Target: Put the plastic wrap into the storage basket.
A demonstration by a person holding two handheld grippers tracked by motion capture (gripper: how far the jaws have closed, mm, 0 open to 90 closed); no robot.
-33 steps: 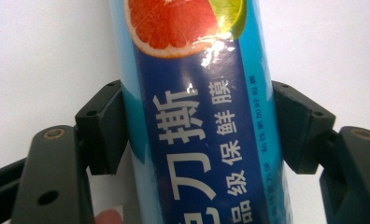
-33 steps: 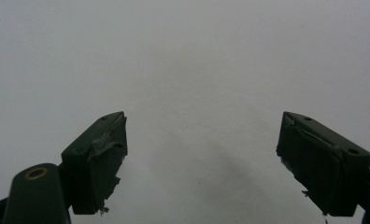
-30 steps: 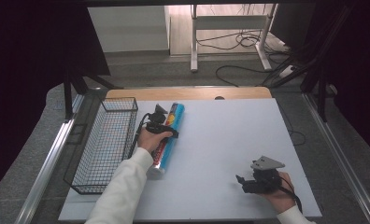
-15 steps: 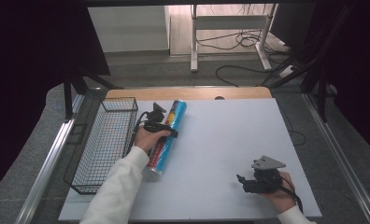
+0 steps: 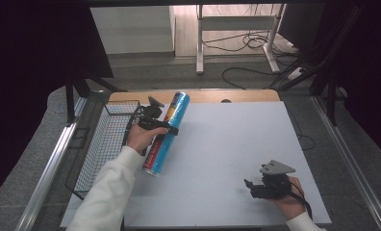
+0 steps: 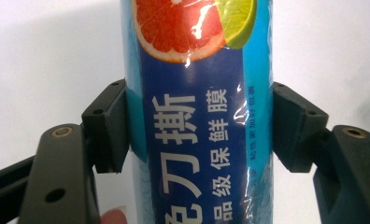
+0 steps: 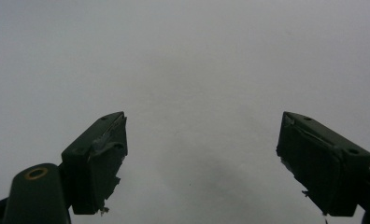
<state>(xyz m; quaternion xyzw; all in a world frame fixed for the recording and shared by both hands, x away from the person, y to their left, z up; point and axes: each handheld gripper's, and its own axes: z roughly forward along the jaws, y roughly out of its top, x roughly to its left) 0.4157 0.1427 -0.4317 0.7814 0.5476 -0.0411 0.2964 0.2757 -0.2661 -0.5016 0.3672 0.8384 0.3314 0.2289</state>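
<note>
We pinch the cling-film roll [image 6: 197, 116] across its middle with the left gripper [image 5: 163, 126], balanced for carrying; wire basket [image 5: 102, 144] just beside. Right gripper [image 5: 256, 185] rests spread, well apart on the table [image 5: 227, 144].
</note>
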